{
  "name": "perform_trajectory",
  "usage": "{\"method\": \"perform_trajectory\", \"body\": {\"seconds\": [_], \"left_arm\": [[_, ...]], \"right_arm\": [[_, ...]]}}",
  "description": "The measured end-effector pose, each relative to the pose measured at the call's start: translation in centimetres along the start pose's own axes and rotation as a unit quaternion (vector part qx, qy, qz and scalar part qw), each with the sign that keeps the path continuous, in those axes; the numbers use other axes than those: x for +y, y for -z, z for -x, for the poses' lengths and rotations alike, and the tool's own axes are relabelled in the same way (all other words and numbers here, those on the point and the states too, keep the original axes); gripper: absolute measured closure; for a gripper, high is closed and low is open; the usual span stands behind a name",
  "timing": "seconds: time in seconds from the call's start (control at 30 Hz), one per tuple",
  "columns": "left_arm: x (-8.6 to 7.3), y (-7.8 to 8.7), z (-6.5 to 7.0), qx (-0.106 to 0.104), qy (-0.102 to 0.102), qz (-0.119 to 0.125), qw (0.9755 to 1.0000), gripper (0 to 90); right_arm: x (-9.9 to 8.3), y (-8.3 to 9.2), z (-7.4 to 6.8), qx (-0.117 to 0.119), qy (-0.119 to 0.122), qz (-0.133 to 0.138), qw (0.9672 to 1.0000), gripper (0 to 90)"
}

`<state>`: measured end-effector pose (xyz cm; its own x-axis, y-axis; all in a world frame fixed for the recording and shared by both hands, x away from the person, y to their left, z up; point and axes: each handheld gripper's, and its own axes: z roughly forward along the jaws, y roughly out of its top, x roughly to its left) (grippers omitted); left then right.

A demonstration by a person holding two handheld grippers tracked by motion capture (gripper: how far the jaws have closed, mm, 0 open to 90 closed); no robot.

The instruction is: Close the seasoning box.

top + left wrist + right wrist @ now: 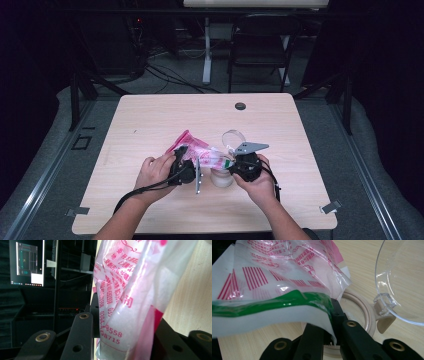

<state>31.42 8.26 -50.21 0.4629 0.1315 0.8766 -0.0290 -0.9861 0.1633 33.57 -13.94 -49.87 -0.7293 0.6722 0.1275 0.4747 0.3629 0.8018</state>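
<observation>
The left gripper holds the bag from its closed pink end. In the left gripper view the bag passes between the two jaws, which stand partly apart with the filled plastic pressed between them, so this is a grasp around the thick body. I think this end is kept higher so that the white powder inside can slide toward the other end. To the right of this gripper, and just below the mouth of the bag, stands the jar on the table. The lid is hinged back behind it, probably to leave the opening free for pouring. The right gripper is clenched tight on the open edge of the bag; in the right gripper view the jaws pinch the film next to the green strip, directly over the jar. This grip seems to guide the mouth so the powder falls inside and not on the table.
</observation>
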Motion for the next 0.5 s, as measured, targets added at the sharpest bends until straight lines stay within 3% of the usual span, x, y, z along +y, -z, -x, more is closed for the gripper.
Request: {"method": "perform_trajectory", "body": {"seconds": [0.13,0.5], "left_arm": [[-0.23,-0.17,0.27,0.001,0.007,0.008,0.9999,72.1],[-0.91,-0.64,0.91,-0.035,0.035,0.005,0.9988,73.2]], "right_arm": [[0.00,-0.09,-0.07,-0.001,-0.001,0.001,1.0000,90.0],[0.24,0.24,-0.41,0.004,0.003,0.016,0.9999,88.4]]}}
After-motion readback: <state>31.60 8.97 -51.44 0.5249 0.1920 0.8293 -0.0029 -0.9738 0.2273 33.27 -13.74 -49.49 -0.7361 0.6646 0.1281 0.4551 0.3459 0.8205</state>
